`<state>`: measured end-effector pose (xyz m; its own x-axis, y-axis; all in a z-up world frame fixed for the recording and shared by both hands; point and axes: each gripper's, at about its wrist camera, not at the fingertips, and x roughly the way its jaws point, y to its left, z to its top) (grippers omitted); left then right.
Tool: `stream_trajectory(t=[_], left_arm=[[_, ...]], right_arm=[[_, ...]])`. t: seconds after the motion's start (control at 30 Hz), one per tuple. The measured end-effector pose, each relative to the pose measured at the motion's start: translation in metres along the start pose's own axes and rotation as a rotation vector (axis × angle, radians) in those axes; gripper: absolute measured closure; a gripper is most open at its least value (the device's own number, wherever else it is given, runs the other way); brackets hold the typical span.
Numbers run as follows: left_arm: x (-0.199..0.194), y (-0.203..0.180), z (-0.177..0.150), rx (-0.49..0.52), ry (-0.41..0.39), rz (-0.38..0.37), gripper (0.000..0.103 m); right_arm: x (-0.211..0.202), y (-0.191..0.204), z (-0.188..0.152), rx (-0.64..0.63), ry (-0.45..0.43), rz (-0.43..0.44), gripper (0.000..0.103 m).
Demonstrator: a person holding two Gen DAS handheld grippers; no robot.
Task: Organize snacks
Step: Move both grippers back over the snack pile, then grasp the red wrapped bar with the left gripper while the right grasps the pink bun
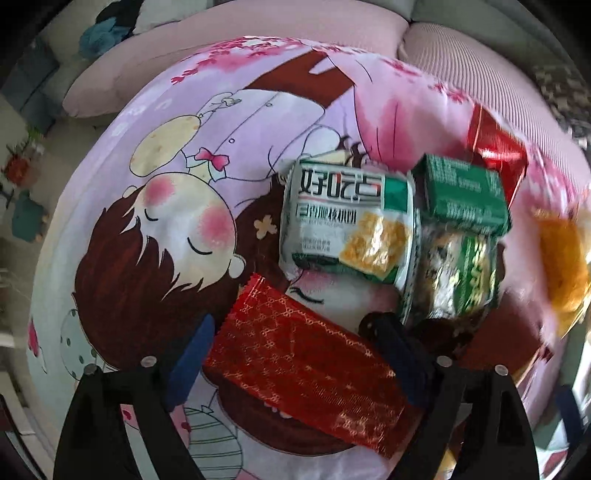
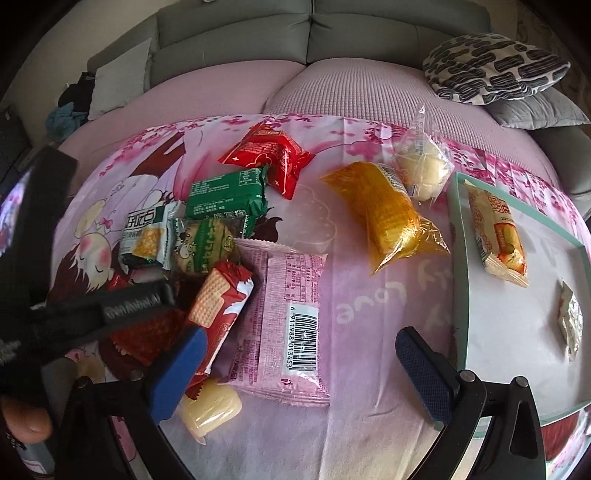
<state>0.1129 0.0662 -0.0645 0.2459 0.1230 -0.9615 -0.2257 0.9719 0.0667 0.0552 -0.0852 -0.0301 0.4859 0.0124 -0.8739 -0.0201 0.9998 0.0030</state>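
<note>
Several snack packets lie on a pink cartoon-print cloth [image 2: 369, 295]. In the left wrist view my left gripper [image 1: 295, 350] points down with its blue pads on either side of a red gold-patterned packet [image 1: 306, 373]; the left pad stands clear of it, so the jaws are open. Beyond it lie a white-and-green cracker packet [image 1: 347, 221] and a green packet [image 1: 461, 188]. My right gripper [image 2: 301, 376] is wide open above a pink packet with a barcode [image 2: 280, 325]. A teal-rimmed tray [image 2: 456, 258] at the right holds an orange-and-white packet [image 2: 495, 232] and a small silver one [image 2: 570, 321].
Also on the cloth: a red packet [image 2: 269, 155], an orange bag [image 2: 388, 210], a clear bagged bun [image 2: 424, 166], a red wafer packet [image 2: 218, 306] and a jelly cup [image 2: 210, 410]. A grey sofa back [image 2: 310, 33] and patterned cushions [image 2: 491, 66] lie behind.
</note>
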Motion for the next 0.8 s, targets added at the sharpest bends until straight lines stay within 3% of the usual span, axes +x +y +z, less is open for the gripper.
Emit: stream_trajectory(t=[0.4,0.67,0.8], left_arm=[[-0.009,0.020,-0.024,0.018,-0.006,0.075,0.010],[-0.009,0.038,-0.034,-0.031,-0.006,0.081,0.005],[-0.007,0.051,-0.040,-0.045,-0.005,0.073,0.005]], right_arm=[[0.006,-0.015,-0.003,0.038,0.050,-0.016,0.000],[0.011,-0.012,-0.003,0.016,0.046,-0.033,0.000],[0.014,-0.006,-0.002,-0.025,0.031,-0.061,0.005]])
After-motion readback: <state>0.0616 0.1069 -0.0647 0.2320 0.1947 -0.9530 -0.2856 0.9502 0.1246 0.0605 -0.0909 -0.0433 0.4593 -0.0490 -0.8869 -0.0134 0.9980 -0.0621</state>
